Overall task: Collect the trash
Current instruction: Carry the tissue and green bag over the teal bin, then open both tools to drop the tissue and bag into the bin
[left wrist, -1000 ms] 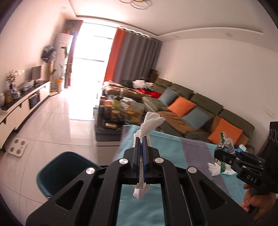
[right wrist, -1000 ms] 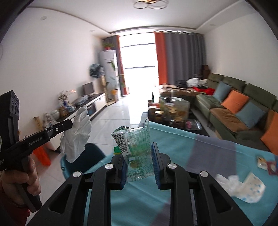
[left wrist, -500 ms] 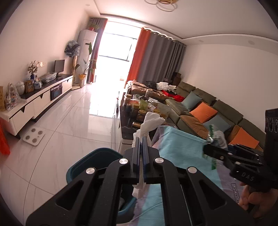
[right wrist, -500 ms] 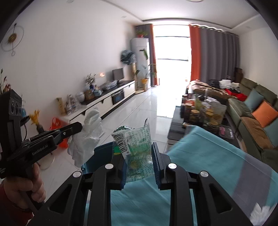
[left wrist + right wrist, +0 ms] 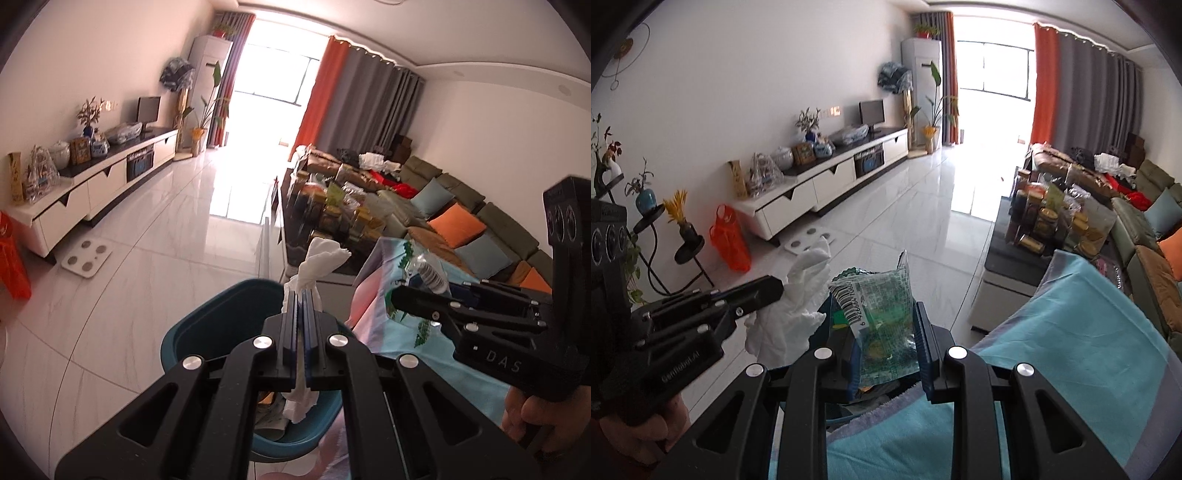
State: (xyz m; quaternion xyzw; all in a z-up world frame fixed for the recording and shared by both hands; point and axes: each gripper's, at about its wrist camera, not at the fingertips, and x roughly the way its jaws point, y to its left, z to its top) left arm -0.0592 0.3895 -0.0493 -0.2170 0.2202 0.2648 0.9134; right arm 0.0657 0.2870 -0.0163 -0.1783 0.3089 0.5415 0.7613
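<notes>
You've got both grippers over the bin [image 5: 221, 325] for the drop: left gripper [image 5: 303, 306] clenched on tissue [image 5: 321, 262], right gripper [image 5: 882, 332] grasping wrapper [image 5: 882, 306].

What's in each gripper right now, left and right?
Left gripper: jaws shut on a crumpled white tissue, above the teal bin.
Right gripper: jaws shut on a green snack wrapper.

My left gripper [image 5: 302, 295] hides most of the teal bin [image 5: 207, 325] below it; what lies inside I cannot tell. My right gripper [image 5: 882, 328] covers the green wrapper's [image 5: 882, 306] lower part.
</notes>
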